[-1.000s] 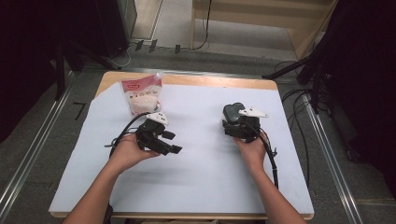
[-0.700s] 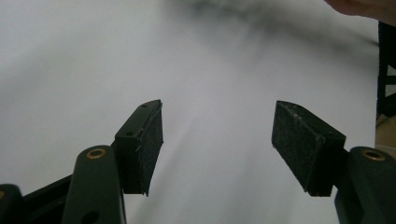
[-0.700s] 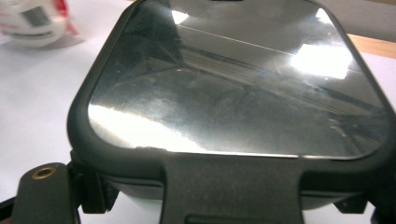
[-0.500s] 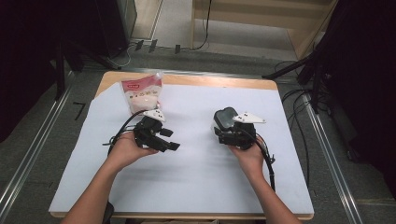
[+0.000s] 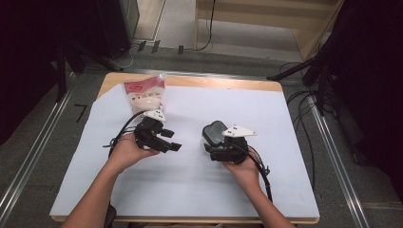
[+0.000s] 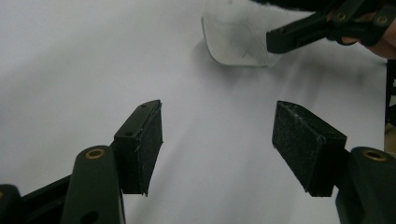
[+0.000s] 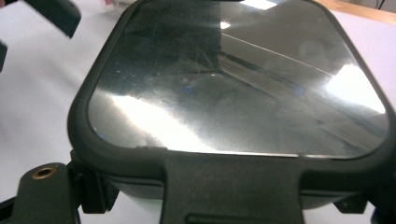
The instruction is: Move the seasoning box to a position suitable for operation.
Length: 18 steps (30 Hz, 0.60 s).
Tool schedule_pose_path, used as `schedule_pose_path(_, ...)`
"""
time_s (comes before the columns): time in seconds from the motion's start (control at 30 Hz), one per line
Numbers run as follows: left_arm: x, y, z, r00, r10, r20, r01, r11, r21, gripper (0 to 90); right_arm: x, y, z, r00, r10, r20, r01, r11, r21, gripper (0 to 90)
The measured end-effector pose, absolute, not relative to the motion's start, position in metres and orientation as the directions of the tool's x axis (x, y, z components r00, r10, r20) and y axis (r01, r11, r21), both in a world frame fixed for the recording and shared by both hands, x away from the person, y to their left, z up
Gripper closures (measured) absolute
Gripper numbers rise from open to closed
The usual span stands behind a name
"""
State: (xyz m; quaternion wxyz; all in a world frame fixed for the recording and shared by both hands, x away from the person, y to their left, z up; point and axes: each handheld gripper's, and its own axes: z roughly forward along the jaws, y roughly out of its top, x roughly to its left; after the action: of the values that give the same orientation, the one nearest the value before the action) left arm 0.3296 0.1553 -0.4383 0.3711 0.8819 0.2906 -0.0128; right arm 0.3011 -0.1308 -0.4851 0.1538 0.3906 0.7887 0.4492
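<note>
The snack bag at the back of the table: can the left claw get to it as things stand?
Probably yes. The left claw is open and holds nothing, and the snack bag lies just behind that hand on bare white sheet. The claw points away toward the lidded container, so it must turn.

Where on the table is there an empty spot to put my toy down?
The white sheet is bare along the near edge, between the person's forearms. The far right part, beyond the right gripper, is bare too. It is crowded in the middle, where the left gripper faces the container, and at the far left by the snack bag.
</note>
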Motion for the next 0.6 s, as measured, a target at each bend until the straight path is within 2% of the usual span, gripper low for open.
schedule_pose_path(0.3, 0.330, 0.157, -0.439, 0.828, 0.511, -0.233, 0.523, -0.552, 0.650, 33.6, 0.298, -0.108, -0.496, -0.703, 0.706, 0.082, 0.451, 0.353, 0.820, 15.8)
schedule_pose_path(0.6, 0.329, 0.157, -0.439, 0.829, 0.510, -0.231, 0.523, -0.558, 0.644, 33.6, 0.296, -0.096, -0.504, -0.718, 0.694, 0.058, 0.436, 0.383, 0.814, 15.7)
